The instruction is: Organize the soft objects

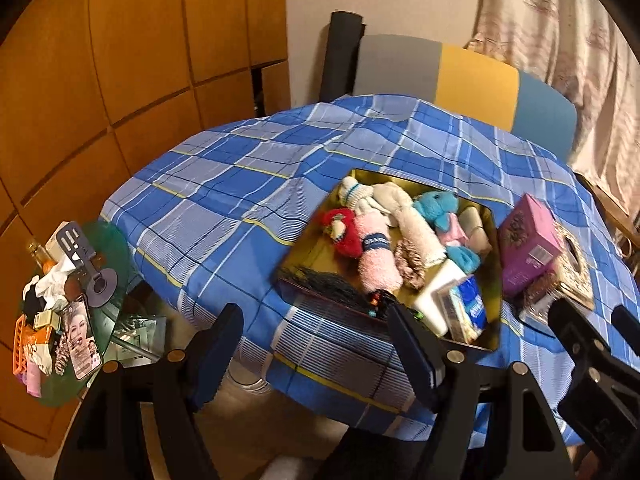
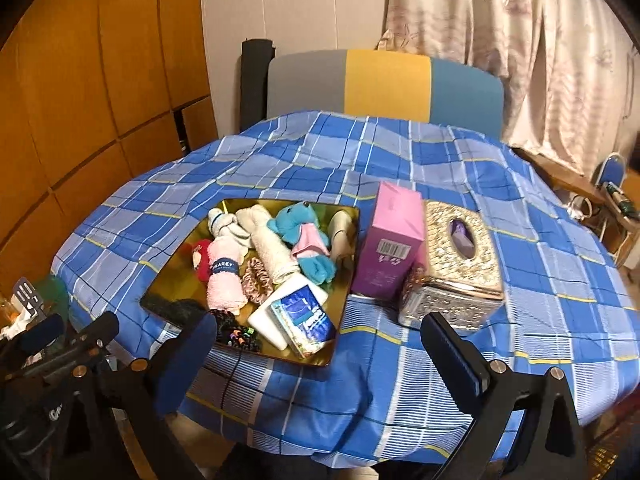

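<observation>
Soft toys piled in gold tray, centre-left of right wrist view, on plaid cloth. Left gripper spread, empty; right gripper spread wide, empty. Sorting looks near done; next likely purple box or silver tissue box. Dark item at tray's near edge unclear.

On the table, the tray sits left, packed: teddy bear at the far side, rolled towel left of it, tissue packet at the near corner. Right of the tray stands a carton, then the tissue box; a chair lies behind.
</observation>
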A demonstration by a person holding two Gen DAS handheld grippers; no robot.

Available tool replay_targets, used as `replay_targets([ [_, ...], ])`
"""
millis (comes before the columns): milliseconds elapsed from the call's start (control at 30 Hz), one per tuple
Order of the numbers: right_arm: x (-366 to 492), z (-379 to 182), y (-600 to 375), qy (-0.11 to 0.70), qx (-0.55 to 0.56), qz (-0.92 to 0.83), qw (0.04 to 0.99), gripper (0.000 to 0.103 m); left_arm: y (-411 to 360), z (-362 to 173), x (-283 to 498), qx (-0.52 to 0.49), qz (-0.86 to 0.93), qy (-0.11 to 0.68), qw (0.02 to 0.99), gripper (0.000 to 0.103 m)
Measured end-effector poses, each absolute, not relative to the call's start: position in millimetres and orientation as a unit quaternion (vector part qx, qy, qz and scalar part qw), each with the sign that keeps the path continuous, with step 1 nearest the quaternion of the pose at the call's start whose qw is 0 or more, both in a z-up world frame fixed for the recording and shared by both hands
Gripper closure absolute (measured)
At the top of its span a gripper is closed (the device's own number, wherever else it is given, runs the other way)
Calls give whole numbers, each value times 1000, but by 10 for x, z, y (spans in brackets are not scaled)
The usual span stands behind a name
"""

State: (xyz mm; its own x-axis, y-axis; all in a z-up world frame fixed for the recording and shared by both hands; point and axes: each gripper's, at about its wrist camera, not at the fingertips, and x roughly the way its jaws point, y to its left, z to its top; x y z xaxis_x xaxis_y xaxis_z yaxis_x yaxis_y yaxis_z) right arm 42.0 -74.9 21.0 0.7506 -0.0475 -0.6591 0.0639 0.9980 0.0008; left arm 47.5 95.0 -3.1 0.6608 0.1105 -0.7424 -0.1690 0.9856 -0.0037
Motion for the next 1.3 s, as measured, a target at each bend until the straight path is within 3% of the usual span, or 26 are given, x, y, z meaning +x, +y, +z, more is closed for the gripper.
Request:
replay_targets([
  [467, 61, 467, -902, 314, 13, -70, 947, 0, 701, 174, 226, -18, 37, 383, 923, 27],
  [1300, -2, 425, -991, 325, 23, -75, 943, 0, 640, 182, 182, -11, 28, 388, 921, 27],
])
